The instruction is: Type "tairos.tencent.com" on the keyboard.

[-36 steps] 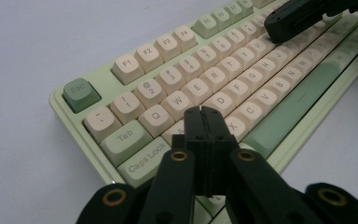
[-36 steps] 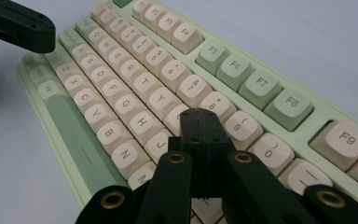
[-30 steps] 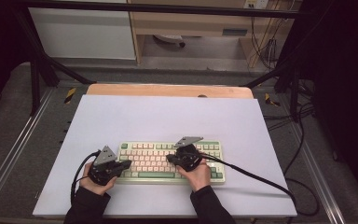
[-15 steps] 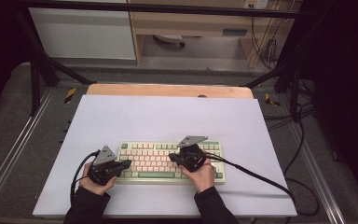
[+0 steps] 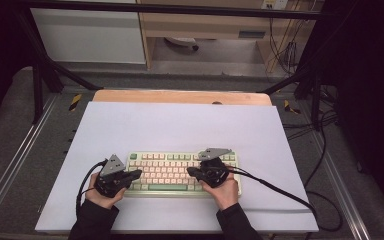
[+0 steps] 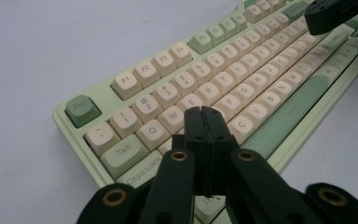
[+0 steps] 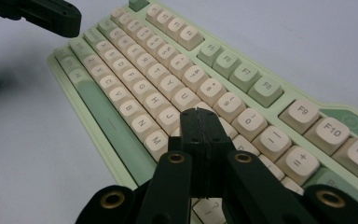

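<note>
Green-and-cream keyboard (image 5: 177,172) lies flat on the white table sheet (image 5: 180,125), near the front edge, centred btw the person's two hands. Left gripper (image 5: 136,174) sits over the kbd's left end, jaws pressed together w/ nothing btw them — in the left gripper view the closed tips (image 6: 204,122) hang over the letter rows around W/E/S, just above or on the caps; can't tell if they touch. Right gripper (image 5: 192,172) is over the right-centre of the kbd, jaws likewise together and empty — in the right gripper view its tips (image 7: 199,122) are above the keys right of J/M, contact unclear. Each gripper's tip shows as a dark block in the other's view: right one at top right (image 6: 335,14), left one at top left (image 7: 42,16). Black cables trail off both tools; the right one's (image 5: 280,192) runs across the sheet to the right edge.
</note>
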Motion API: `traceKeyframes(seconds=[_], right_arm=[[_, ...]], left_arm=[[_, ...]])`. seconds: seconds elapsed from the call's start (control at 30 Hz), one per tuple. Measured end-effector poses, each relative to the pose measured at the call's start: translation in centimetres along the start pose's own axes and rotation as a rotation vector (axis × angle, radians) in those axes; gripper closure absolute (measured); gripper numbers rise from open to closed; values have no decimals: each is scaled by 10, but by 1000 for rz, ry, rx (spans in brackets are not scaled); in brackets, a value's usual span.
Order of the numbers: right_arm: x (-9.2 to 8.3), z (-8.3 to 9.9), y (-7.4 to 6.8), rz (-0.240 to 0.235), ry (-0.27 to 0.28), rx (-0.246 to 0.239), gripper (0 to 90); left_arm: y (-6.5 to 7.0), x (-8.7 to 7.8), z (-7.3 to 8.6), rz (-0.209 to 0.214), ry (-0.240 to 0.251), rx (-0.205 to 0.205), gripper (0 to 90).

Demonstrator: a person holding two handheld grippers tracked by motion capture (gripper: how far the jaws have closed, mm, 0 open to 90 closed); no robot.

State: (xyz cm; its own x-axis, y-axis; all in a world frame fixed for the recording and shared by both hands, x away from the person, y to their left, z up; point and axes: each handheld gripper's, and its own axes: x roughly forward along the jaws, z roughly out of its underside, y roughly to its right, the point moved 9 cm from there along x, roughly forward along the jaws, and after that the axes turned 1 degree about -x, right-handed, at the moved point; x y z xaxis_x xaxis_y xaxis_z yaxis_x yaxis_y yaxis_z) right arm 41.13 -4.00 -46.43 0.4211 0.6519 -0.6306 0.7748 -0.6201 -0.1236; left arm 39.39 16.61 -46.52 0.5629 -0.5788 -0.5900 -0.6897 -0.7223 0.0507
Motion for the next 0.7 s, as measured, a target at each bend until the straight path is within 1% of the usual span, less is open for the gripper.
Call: traceKeyframes(seconds=[0.17, 0.23, 0.33, 0.5, 0.7], right_arm=[[-7, 5, 5, 6, -3, 9, 900], [-10, 8, 6, 1, -3, 16, 900], [-15, 13, 8, 3, -3, 22, 900], [-20, 19, 12, 10, -4, 29, 900], [-25, 27, 15, 12, -6, 35, 900]], left_arm=[[3, 2, -6, 3, 2, 7, 900], [5, 3, -9, 4, 3, 10, 900], [7, 6, -13, 2, -4, 18, 900], [10, 15, -18, -1, -17, 29, 900], [12, 29, -25, -4, -29, 31, 900]])
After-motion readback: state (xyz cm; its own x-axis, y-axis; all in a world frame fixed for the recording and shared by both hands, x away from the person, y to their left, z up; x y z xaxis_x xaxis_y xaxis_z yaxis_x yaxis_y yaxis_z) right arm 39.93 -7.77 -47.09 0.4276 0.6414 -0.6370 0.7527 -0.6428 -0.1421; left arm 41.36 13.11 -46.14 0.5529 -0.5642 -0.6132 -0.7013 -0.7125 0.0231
